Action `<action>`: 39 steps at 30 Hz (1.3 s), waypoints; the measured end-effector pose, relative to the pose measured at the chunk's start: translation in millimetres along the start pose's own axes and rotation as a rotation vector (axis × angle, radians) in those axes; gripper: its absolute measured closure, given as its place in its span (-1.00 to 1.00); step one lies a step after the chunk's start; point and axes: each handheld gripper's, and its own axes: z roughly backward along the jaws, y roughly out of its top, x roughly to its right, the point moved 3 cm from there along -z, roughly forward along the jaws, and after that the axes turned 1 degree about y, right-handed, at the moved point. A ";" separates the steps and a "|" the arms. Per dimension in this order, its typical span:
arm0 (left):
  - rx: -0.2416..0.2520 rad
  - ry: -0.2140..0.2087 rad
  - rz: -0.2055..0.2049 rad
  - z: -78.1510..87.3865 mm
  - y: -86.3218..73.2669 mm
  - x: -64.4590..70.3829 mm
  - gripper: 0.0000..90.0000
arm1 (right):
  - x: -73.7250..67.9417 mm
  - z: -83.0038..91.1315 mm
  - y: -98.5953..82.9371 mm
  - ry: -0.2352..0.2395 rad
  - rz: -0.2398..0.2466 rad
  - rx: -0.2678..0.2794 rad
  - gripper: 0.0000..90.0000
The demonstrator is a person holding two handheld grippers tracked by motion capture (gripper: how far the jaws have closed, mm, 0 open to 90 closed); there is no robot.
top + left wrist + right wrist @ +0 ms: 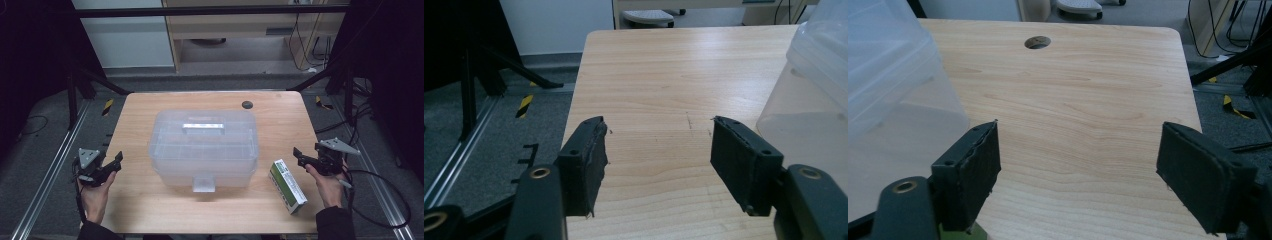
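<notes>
A large translucent plastic storage box with a lid handle and front latch (203, 148) sits shut at the middle of the light wooden table (145, 200). Just right of it, near the front edge, lies a green-and-white cardboard carton (287, 185), apart from the box. The right gripper (298, 154) hovers just above the carton's far end, jaws spread wide and empty. The left gripper (116, 161) hangs at the table's left edge, jaws likewise apart, with bare wood between it and the box. A dark round cable hole (247, 104) lies behind the box.

A frosted, see-through storage box (203, 148) sits on the pale wood-grain table (145, 200). At its four o'clock lies a green-and-white carton (287, 186). Both grippers (118, 161) (298, 155) are black, with grey plates on top.
</notes>
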 end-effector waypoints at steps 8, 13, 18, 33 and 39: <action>-0.001 -0.046 -0.025 3.1 5.3 2.1 -0.12 | -9.0 4.7 7.3 0.063 -0.009 -0.004 -0.71; -0.015 -0.062 -0.044 4.4 9.3 6.6 -0.18 | -14.8 4.7 10.1 0.091 -0.003 -0.026 -0.81; -0.030 -0.082 -0.064 7.2 15.2 11.5 -0.23 | -21.2 7.6 14.4 0.120 0.019 -0.024 -0.96; -0.007 -0.119 -0.083 11.2 33.0 21.2 -0.26 | -45.1 17.2 27.6 0.141 0.127 -0.021 -0.86; -0.023 -0.139 -0.114 11.5 37.1 25.7 -0.26 | -51.0 20.8 31.4 0.165 0.145 -0.002 -0.71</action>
